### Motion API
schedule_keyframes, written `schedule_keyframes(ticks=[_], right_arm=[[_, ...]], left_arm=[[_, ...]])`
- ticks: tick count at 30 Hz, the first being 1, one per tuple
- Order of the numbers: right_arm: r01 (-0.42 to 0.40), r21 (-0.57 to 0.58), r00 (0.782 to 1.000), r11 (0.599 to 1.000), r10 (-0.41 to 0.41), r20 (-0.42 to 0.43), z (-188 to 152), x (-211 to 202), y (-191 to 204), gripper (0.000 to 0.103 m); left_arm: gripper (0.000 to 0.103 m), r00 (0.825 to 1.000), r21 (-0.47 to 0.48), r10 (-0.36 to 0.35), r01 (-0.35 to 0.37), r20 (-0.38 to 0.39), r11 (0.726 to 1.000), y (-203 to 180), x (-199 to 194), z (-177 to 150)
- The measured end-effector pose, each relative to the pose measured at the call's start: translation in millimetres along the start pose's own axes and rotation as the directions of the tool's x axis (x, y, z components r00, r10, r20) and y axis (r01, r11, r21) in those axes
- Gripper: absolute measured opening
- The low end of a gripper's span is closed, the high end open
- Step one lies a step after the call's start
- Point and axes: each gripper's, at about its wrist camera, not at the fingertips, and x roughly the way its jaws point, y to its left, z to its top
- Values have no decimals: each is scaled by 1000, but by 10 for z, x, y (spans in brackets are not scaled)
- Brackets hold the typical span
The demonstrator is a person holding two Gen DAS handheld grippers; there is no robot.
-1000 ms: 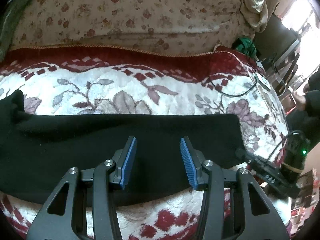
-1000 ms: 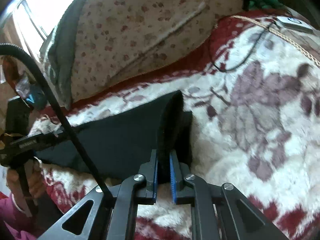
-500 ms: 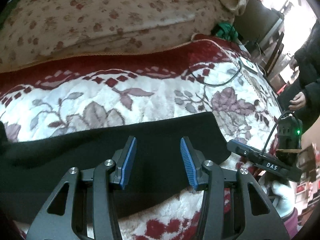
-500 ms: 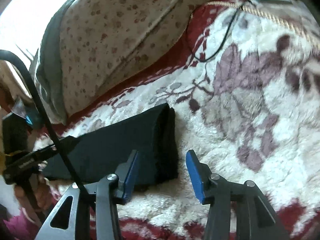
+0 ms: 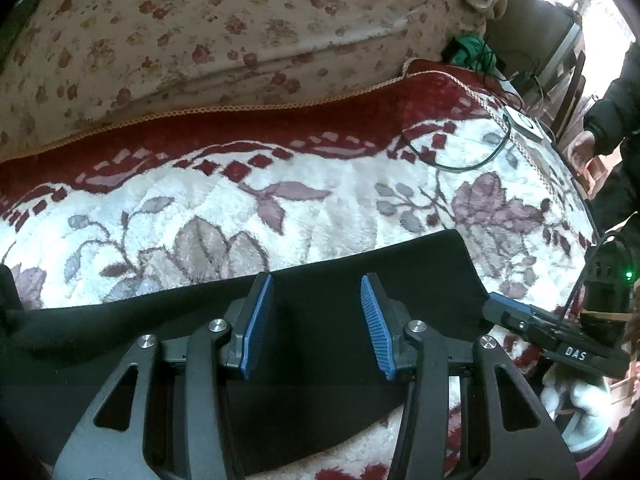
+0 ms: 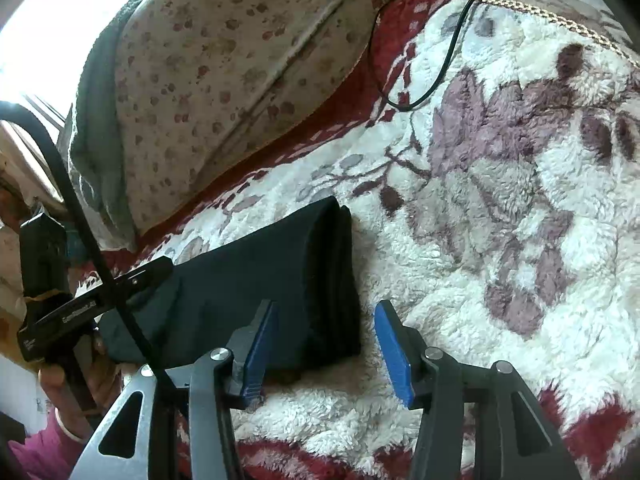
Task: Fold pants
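Black pants lie folded lengthwise in a long strip across the fleece blanket. My left gripper is open and empty, hovering over the strip's middle. In the right wrist view the pants' right end shows stacked layers at its edge. My right gripper is open and empty, with its fingers on either side of that end's near corner. The right gripper's body also shows in the left wrist view, and the left gripper's body shows in the right wrist view.
A floral cushion rises behind the blanket. A black cable loops to a white device at the bed's far right. A person in dark clothes stands at the right.
My right gripper has opened and let go of the pants' right end, which now lies flat. My left gripper has stayed open and moved to the right along the strip.
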Motion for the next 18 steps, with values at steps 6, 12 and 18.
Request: schedule_keyframes(ticks=[6,12,18], right_arm=[[6,9,1000,1000,-6,-9,-47,-45,14,53],[-6,29,998,1000,8,-58,-150,-15,-12,59],[-42,48,997,998,45,-58,-181,36,-46,61]], left_arm=[[44,1000,37,-22,23,-20,999,-42,73,58],[44,987,130,-125,138,-104,982,-204,274,238],[44,971,256,-141,188,-191,948,-494,585,367]])
